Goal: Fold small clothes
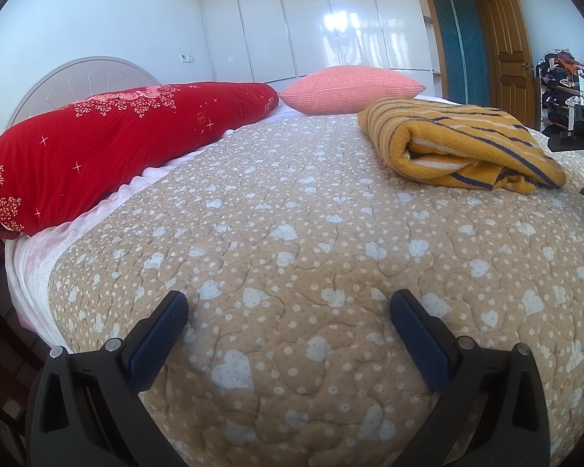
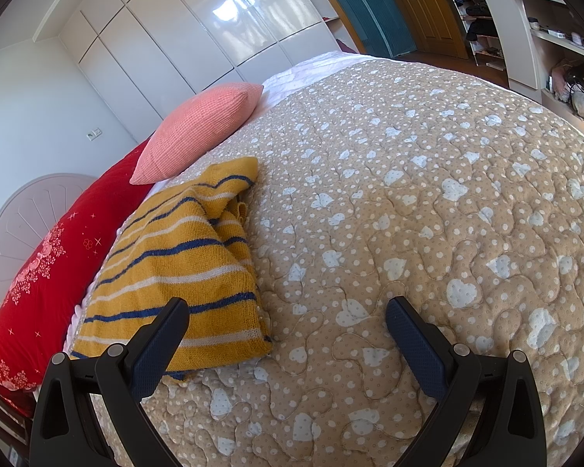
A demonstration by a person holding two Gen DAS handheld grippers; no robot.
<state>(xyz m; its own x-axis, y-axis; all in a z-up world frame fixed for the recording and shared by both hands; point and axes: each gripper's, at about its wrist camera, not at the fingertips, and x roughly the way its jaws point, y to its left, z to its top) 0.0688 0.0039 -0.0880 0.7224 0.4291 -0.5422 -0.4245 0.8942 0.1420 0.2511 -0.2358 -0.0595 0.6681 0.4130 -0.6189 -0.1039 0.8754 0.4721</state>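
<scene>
A mustard-yellow knit garment with navy and white stripes (image 1: 463,144) lies folded on the tan heart-print quilt (image 1: 292,233), far right in the left wrist view. My left gripper (image 1: 288,303) hovers open over bare quilt, well short of the garment. In the right wrist view the same folded garment (image 2: 175,268) lies at lower left on the quilt (image 2: 408,194). My right gripper (image 2: 286,309) is open, its left finger over the garment's near edge and its right finger over the quilt. Nothing sits between either pair of fingers.
A long red floral pillow (image 1: 97,148) and a pink cushion (image 1: 350,89) line the head of the bed, by a white headboard (image 1: 78,81). White wardrobe doors (image 1: 292,19) stand behind. A wooden door (image 1: 510,39) and cluttered shelves (image 2: 525,39) are to the right.
</scene>
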